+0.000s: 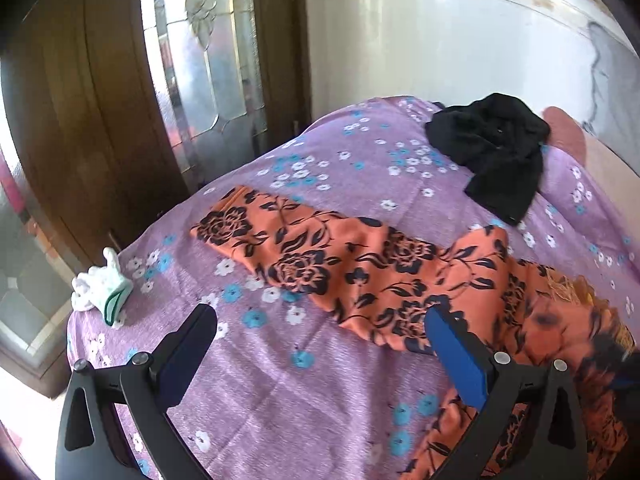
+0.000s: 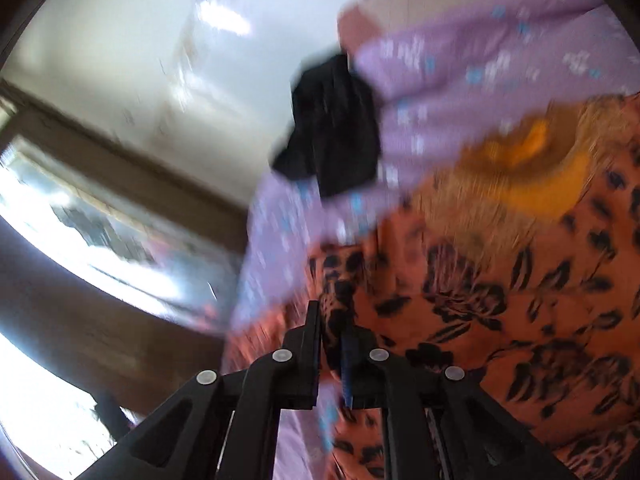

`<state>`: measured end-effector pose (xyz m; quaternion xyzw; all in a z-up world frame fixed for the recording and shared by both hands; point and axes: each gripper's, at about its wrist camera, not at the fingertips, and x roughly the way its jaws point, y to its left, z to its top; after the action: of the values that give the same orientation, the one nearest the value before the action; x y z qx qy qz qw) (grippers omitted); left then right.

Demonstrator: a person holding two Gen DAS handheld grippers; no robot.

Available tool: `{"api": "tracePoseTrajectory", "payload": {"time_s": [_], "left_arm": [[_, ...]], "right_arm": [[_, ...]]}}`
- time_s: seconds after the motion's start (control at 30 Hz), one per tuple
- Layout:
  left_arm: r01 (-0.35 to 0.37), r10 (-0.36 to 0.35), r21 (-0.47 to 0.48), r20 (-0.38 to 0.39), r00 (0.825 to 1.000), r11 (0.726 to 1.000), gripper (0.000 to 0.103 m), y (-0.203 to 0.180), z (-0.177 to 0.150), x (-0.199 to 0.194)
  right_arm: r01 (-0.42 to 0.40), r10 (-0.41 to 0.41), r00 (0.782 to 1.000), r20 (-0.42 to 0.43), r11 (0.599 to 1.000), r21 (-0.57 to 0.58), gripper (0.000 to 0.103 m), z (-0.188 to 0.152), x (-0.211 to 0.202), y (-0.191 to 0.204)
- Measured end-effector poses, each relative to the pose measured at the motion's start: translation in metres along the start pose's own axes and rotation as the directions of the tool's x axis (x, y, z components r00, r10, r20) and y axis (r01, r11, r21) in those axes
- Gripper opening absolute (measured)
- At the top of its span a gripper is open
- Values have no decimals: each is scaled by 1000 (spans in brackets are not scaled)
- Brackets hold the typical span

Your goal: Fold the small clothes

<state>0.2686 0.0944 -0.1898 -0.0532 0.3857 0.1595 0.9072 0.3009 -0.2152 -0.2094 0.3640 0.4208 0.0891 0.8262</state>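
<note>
Your left gripper (image 1: pixel 320 320) hangs over the near part of the bed with its jaws spread wide and nothing between them; its right finger, with the blue pad, shows in front of the near edge of the orange floral garment (image 1: pixel 384 276). Your right gripper (image 2: pixel 332 320) has its jaws nearly together, and a fold of that same orange garment (image 2: pixel 500 292) runs up between them, so it looks pinched there, though the right wrist view is heavily blurred.

The garment, orange with black flowers, lies stretched across the purple flowered bedsheet (image 1: pixel 280 380), one narrow end reaching toward the far left and the rest bunching at the near right. A yellow-brown patch of cloth (image 2: pixel 524 152) shows at its far side; you cannot tell whether it belongs to the garment.

Beyond it, at the far right of the bed, a crumpled black garment (image 1: pixel 492 152) lies apart from the orange one. At the left edge of the bed sits a small white cloth with green trim (image 1: pixel 104 292). No container shows in either view. A wooden door frame (image 1: pixel 104 140) and a pale wall (image 1: pixel 440 40) stand behind.
</note>
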Motion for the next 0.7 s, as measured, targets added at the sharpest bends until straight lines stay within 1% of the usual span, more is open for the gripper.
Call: {"api": "tracePoseTrajectory", "payload": {"time_s": [0.03, 0.07, 0.1, 0.17, 0.27, 0.3, 0.37, 0.4, 0.47, 0.53, 0.57, 0.6, 0.63, 0.67, 0.7], "left_arm": [[-1, 1, -4, -3, 1000, 1000, 103, 1, 0, 1], [-3, 3, -8, -8, 1000, 1000, 103, 2, 1, 2], [-12, 12, -13, -16, 1000, 1000, 103, 4, 2, 5], [-34, 33, -34, -43, 999, 999, 103, 11, 5, 13], [-53, 41, -117, -99, 994, 992, 103, 32, 10, 27], [-74, 55, -159, -118, 992, 985, 103, 43, 11, 32], [-91, 62, -215, -140, 988, 972, 103, 56, 9, 38], [-92, 58, -233, -148, 987, 968, 103, 59, 8, 39], [-93, 50, -251, -172, 984, 964, 103, 62, 5, 43], [-96, 52, -235, -187, 981, 967, 103, 58, 4, 47], [-94, 50, -223, -194, 980, 970, 103, 55, 4, 49], [-79, 34, -213, -205, 978, 974, 103, 52, 4, 52], [-63, 15, -214, -216, 976, 975, 103, 51, 5, 55], [-43, -10, -222, -230, 973, 974, 103, 52, 5, 59], [-23, -40, -239, -253, 967, 971, 103, 53, 6, 66]], "right_arm": [[18, -19, 999, -46, 1000, -26, 11, -14, 5, 1], [19, -22, 997, -69, 998, -54, 11, -28, 3, 2], [10, -17, 996, -82, 996, -88, 11, -31, 1, 1], [5, -18, 996, -91, 990, -144, 11, -30, -11, -2], [32, -50, 995, -86, 979, -203, 11, -40, -31, -6], [50, -68, 995, -77, 976, -210, 11, -45, -42, -11], [59, -72, 996, -56, 978, -201, 11, -45, -56, -23], [55, -64, 997, -42, 982, -178, 11, -42, -62, -29], [0, -4, 1000, -31, 993, -119, 11, -37, -62, -39], [-49, 46, 998, -40, 995, -83, 11, -35, -53, -43], [-58, 54, 997, -54, 995, -85, 11, -36, -48, -41], [-50, 43, 996, -76, 994, -93, 11, -39, -39, -39], [-23, 12, 994, -110, 995, -100, 11, -42, -26, -38], [12, -31, 985, -171, 993, -114, 11, -49, -8, -39], [48, -79, 971, -227, 989, -140, 11, -57, 5, -40]]}}
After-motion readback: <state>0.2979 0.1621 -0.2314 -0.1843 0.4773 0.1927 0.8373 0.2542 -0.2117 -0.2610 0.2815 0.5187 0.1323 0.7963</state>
